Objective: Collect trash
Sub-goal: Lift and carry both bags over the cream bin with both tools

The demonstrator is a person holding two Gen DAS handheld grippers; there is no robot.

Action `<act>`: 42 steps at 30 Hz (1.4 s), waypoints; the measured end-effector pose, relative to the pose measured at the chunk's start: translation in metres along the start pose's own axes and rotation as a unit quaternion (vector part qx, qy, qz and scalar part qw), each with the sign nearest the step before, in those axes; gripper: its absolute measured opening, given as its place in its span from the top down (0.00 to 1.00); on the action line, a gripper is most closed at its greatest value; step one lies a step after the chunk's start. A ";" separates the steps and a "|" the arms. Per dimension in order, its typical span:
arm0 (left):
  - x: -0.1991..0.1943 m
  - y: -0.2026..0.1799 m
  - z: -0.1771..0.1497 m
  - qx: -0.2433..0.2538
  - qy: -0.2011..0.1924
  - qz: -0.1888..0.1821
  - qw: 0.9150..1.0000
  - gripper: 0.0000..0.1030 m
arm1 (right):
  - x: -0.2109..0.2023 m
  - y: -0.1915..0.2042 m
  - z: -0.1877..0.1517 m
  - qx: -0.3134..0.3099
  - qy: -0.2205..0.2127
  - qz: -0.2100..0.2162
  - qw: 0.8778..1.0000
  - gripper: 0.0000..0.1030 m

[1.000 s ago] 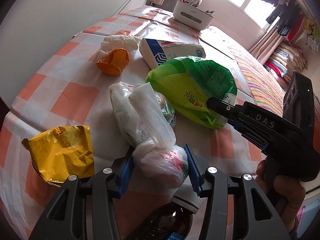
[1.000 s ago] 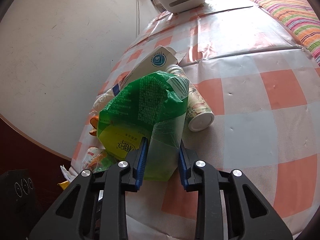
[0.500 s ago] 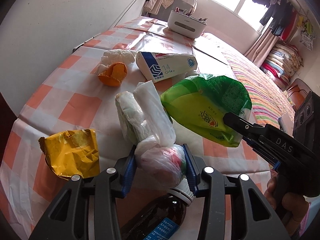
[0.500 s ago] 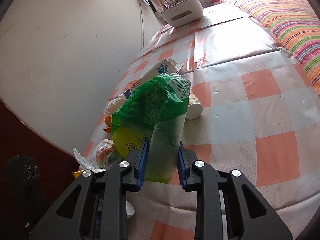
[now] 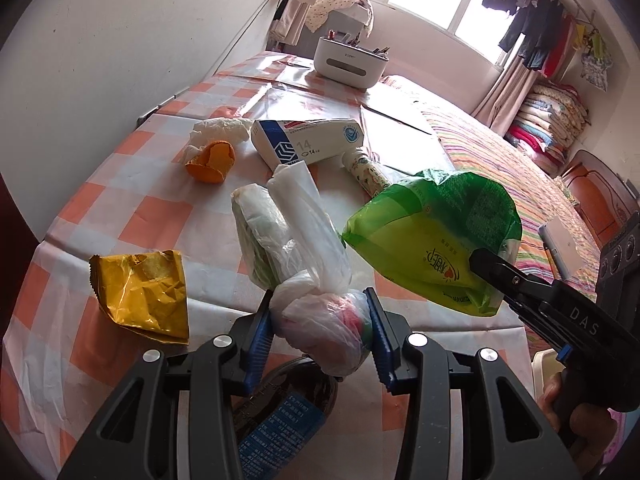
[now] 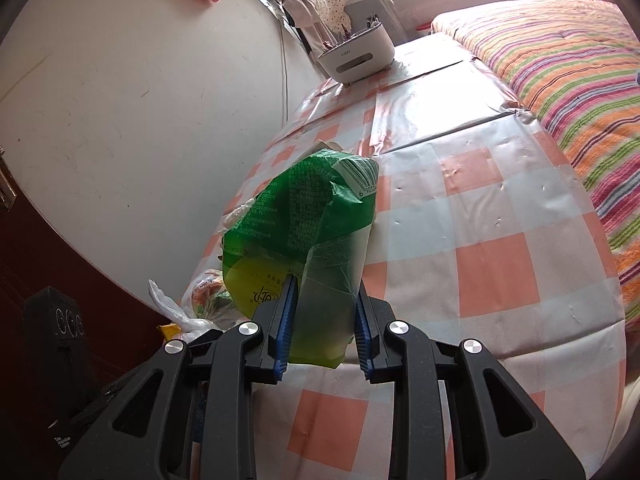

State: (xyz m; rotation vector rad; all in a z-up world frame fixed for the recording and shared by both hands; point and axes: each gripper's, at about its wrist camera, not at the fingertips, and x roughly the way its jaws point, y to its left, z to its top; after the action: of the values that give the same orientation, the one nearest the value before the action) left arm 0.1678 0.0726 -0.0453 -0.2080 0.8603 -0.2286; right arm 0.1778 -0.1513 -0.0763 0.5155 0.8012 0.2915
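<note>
My left gripper (image 5: 318, 312) is shut on a knotted white plastic bag (image 5: 316, 332) of scraps, its blue pads pressing both sides, and the bag's long tail (image 5: 288, 224) stands up in front. My right gripper (image 6: 324, 292) is shut on a crumpled green plastic bag (image 6: 308, 208), held above the checked tablecloth (image 6: 480, 240). In the left wrist view the green bag (image 5: 432, 232) hangs at the right from the right gripper (image 5: 486, 262), with a person's hand (image 5: 576, 420) on its handle. A brown bottle (image 5: 280, 408) lies under my left gripper.
On the cloth lie a yellow wrapper (image 5: 144, 292), an orange peel (image 5: 210, 158) by a white tissue (image 5: 222, 128), a blue-and-white carton (image 5: 308, 144) and a small printed bottle (image 5: 368, 170). A white organiser box (image 5: 350, 64) stands at the far end. A striped bed (image 6: 560, 60) borders the table.
Both grippers have risen and drawn back from the table. The green bag has come up and to the right, uncovering the small printed bottle. The white bag has lifted with my left gripper.
</note>
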 end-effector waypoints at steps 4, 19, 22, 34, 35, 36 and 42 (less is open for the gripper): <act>-0.007 -0.007 -0.007 0.009 -0.008 -0.005 1.000 0.59 | -0.014 -0.007 -0.006 0.010 -0.014 -0.005 1.000 0.76; -0.035 -0.043 -0.030 0.043 -0.036 -0.027 0.998 0.59 | -0.084 -0.039 -0.027 0.034 -0.095 -0.024 0.995 0.76; -0.043 -0.056 -0.035 0.056 -0.043 -0.032 0.997 0.59 | -0.096 -0.049 -0.030 0.046 -0.104 -0.026 0.993 0.76; -0.047 -0.101 -0.061 0.080 -0.027 -0.066 0.994 0.59 | -0.136 -0.079 -0.041 0.079 -0.137 -0.033 0.987 0.76; -0.047 -0.105 -0.062 0.083 -0.026 -0.067 0.994 0.59 | -0.140 -0.080 -0.041 0.081 -0.141 -0.034 0.986 0.76; -0.048 -0.108 -0.063 0.086 -0.026 -0.070 0.994 0.59 | -0.143 -0.082 -0.042 0.082 -0.145 -0.034 0.985 0.76; -0.052 -0.131 -0.070 0.104 -0.021 -0.080 0.991 0.59 | -0.162 -0.095 -0.046 0.094 -0.161 -0.038 0.982 0.76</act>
State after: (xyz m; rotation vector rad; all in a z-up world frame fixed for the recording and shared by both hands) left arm 0.0666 -0.0439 -0.0167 -0.0854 0.7719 -0.4593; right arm 0.0408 -0.2868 -0.0568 0.6882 0.5334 0.0586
